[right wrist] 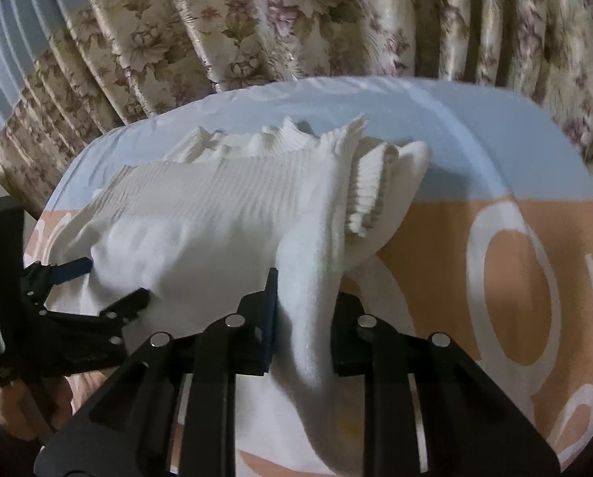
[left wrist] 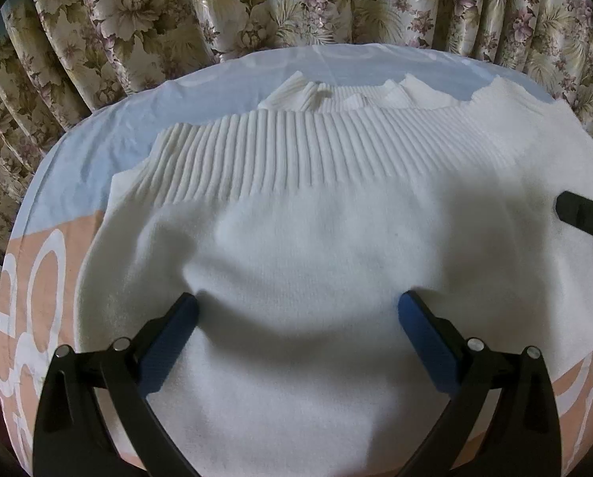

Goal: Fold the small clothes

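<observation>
White sweater (left wrist: 296,246) lies flat mid-bedsheet (left wrist: 97,151), ribbed hem toward the curtain (left wrist: 256,4). Right gripper (right wrist: 302,310) pinches the sweater's right edge fold; thin bite, likely to slip on the lift. Left gripper (left wrist: 296,314) rests spread wide on the sweater body, holding nothing, so the knit could drag and bunch.
</observation>
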`<state>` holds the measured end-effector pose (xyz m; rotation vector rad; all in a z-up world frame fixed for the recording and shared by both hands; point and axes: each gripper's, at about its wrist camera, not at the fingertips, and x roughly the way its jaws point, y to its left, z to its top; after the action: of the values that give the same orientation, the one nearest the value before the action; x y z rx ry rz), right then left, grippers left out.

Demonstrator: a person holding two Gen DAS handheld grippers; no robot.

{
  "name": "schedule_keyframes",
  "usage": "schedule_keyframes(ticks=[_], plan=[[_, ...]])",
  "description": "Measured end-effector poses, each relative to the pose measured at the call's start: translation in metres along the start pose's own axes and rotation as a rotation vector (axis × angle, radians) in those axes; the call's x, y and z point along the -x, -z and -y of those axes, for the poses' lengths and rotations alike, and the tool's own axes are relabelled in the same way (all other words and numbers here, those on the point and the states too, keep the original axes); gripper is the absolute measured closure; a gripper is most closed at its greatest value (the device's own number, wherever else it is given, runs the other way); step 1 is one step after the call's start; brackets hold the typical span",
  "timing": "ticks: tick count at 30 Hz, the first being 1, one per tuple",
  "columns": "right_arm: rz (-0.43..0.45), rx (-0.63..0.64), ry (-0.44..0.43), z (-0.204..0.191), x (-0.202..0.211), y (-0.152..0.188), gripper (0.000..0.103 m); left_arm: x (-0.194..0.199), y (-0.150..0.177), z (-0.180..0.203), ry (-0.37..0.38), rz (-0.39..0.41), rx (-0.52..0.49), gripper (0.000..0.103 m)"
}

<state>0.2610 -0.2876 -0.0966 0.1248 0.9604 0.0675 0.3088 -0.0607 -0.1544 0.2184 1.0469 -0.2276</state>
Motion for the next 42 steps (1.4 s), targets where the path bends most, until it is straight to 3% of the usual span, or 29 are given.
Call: schedule_keyframes(ticks=[4,14,20,21,23,27,33,39,42], plan=[[0.014,0.04,0.027,-0.017,0.001,-0.004,0.082,-0.001,0.0,0.0,-0.003,0.005,-0.002,0.001],[0.006,0.003,0.057,-0.021,0.0,-0.006,0.082,0.001,0.001,0.001,-0.009,0.019,-0.006,0.001],[0.01,-0.002,0.091,-0.046,0.002,-0.015,0.084,0.032,0.005,-0.044,0.039,0.055,0.015,0.001],[0.014,-0.001,0.096,-0.055,0.003,-0.018,0.084,0.04,0.007,-0.057,0.03,0.055,0.006,0.001],[0.019,0.013,0.101,-0.072,0.004,-0.024,0.084,0.053,0.012,-0.076,-0.06,0.073,-0.005,0.001],[0.028,0.104,0.132,-0.128,0.001,-0.034,0.084,0.062,0.024,-0.122,-0.084,0.075,0.022,0.001],[-0.01,0.279,0.14,-0.23,-0.028,-0.034,0.085,0.057,0.051,-0.199,-0.127,0.045,0.162,0.002],[-0.116,0.347,0.172,-0.279,-0.075,-0.014,0.084,0.06,0.074,-0.229,-0.15,0.028,0.226,0.002],[-0.114,0.393,0.179,-0.289,-0.076,-0.009,0.08,0.062,0.075,-0.228,-0.137,0.034,0.227,0.002]])
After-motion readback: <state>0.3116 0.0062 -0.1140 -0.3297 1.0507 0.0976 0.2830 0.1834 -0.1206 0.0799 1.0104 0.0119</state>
